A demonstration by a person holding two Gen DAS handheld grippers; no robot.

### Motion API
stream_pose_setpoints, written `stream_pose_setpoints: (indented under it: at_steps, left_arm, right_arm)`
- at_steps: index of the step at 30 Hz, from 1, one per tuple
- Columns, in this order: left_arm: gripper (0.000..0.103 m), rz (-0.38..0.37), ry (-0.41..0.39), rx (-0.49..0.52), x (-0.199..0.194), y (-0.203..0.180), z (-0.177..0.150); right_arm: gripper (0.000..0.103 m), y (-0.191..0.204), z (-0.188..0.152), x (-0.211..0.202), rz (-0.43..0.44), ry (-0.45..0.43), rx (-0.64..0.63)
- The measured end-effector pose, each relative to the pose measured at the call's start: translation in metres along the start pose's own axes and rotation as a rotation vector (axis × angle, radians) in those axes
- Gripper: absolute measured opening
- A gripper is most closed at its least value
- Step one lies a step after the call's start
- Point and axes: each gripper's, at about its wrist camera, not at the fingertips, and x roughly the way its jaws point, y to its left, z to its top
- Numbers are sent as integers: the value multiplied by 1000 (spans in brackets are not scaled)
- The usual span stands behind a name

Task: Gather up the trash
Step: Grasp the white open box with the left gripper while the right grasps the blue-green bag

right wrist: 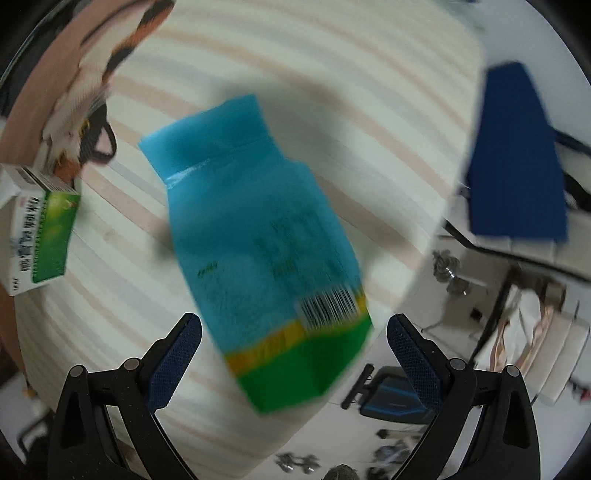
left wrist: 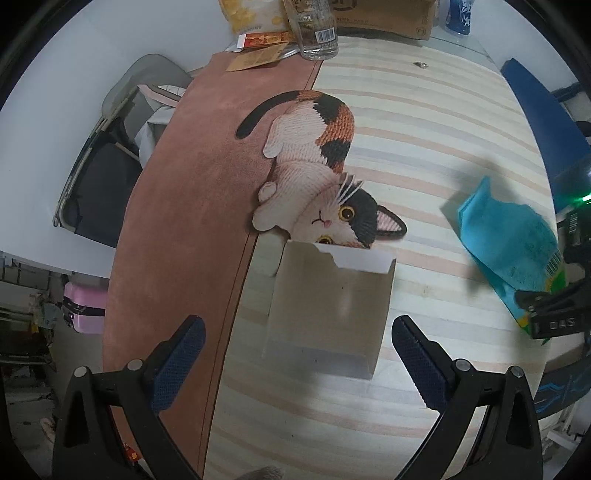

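Note:
A small carton box (left wrist: 328, 310) with a torn-open white flap lies on the striped table mat (left wrist: 424, 122), just ahead of my left gripper (left wrist: 297, 354). That gripper is open with nothing between its fingers. In the right wrist view the same box (right wrist: 40, 236) shows a green and white printed face at the far left. A blue snack bag (right wrist: 266, 258) with a green and yellow bottom and a barcode lies flat on the mat. Its green end sits between the wide-open fingers of my right gripper (right wrist: 293, 343). The left wrist view shows the bag (left wrist: 509, 247) at the right, the right gripper (left wrist: 554, 314) at its near end.
A clear plastic bottle (left wrist: 317, 33), a yellow snack bag (left wrist: 251, 14), flat wrappers (left wrist: 258, 55) and a cardboard box (left wrist: 384, 18) stand at the table's far end. A blue board (left wrist: 543, 122) lies off the right edge. A folding chair (left wrist: 110, 147) and pink suitcase (left wrist: 83, 310) are left.

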Motion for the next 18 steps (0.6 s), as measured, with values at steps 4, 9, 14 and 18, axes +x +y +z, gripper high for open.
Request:
stream_pose_setpoints:
  at_steps: [4,9,14,18]
  left_arm:
    - [103,10,6,-7,0,7,3]
    - [103,-49,20,-46,-6,34,-8]
    - [103,-140,90,-49,9,41,-12]
    - [103,-206,131,-24,25,25,1]
  right_arm:
    - [98,-5,4,23,49,25,89]
    - [87,-11,-31,26,212,10,382]
    - [88,8,-70,33,366,-3,540]
    - [93,19,-79,33,362,-46,559]
